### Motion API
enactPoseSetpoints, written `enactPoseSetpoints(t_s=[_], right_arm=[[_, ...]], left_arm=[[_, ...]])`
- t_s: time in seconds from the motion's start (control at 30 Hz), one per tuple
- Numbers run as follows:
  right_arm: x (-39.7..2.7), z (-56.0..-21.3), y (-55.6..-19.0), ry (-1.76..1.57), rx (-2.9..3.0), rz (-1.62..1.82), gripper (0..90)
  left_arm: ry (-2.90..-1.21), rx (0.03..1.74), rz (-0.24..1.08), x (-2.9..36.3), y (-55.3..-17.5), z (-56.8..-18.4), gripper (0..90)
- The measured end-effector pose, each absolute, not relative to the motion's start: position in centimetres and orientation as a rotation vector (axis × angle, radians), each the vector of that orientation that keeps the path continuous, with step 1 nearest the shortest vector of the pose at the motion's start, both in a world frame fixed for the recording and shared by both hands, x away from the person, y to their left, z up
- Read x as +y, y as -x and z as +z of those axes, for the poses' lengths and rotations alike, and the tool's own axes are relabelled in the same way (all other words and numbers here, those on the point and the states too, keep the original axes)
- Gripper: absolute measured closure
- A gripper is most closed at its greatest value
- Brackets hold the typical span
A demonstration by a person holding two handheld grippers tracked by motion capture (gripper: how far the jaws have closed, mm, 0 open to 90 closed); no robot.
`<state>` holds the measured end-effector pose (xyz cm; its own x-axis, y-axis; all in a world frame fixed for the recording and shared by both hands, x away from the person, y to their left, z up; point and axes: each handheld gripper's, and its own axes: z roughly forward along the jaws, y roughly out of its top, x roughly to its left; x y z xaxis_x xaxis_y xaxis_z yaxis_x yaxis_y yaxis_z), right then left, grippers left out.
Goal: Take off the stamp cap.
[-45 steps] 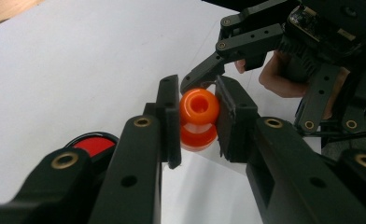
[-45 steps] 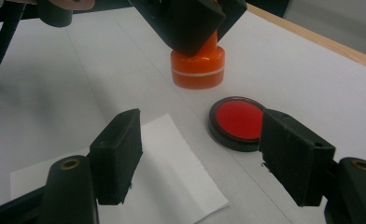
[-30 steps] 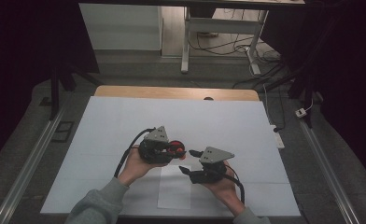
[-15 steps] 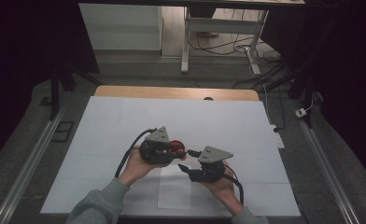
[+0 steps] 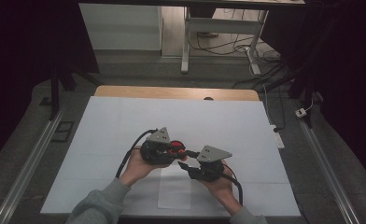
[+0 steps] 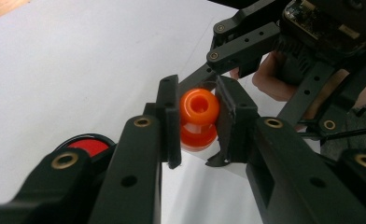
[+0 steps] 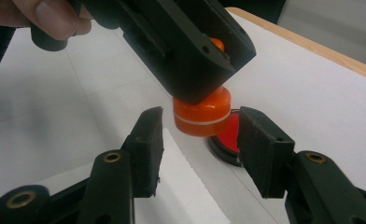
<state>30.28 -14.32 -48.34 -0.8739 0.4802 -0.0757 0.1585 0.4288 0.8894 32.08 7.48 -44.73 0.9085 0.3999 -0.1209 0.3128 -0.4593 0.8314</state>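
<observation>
Now | left hand-held gripper (image 6: 197, 122) clamps orange piece (image 6: 199, 119) | right hand-held gripper (image 7: 200, 140) closing around it, untouched

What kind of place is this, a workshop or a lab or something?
Most likely a lab set up for recording handling tasks: a table covered in plain white sheeting, metal frame rails along its sides, and loose cables running across the floor behind it under a desk frame.

orange spool-shaped piece (image 6: 199, 119) | glossy, waisted, hollow-topped | upright | above white table, beside red-and-black disc (image 7: 228, 133)
</observation>
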Motion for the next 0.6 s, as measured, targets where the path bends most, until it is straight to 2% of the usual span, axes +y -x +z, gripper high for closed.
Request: enactPoseSetpoints(t_s=[0.6], right_arm=[[-14.27, -48.36, -30.44, -0.547, 2.388, 1.435, 61.7]], left_arm=[[-2.088, 0.503, 0.110, 7.28, -31.95, -44.73, 72.4]])
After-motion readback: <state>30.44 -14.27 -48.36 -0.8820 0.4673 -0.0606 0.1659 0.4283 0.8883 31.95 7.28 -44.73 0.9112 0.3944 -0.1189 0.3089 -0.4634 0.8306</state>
